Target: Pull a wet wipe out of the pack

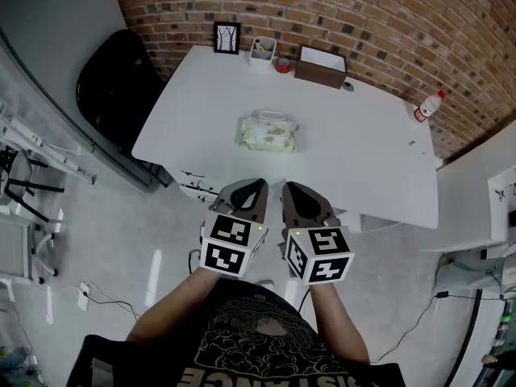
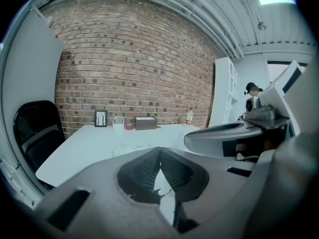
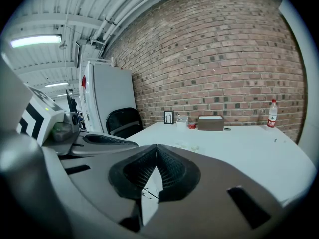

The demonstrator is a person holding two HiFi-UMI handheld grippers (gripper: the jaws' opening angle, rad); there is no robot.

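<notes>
Dark printed shirt point(image 1: 242, 353) fills the bottom edge of the head view, both forearms reaching up from it; above it the white counter point(image 1: 363, 151) spreads across the middle of the frame, against a brick wall point(image 1: 363, 14); a black chair point(image 1: 113, 79) stands at the counter's upper left; the left tongs point(image 1: 260, 184) and right tongs point(image 1: 287, 185) sit side by side at lower centre, tips near the counter's near edge, each pair pressed together with nothing between; the wet wipe pack point(image 1: 268, 133) lies flat at centre frame, apart from both tongs, untouched; along the far edge stand a brown box point(image 1: 320, 65), a picture frame point(image 1: 226, 37) and a white cup point(image 1: 262, 52); a bottle point(image 1: 429, 106) stands at the right.
</notes>
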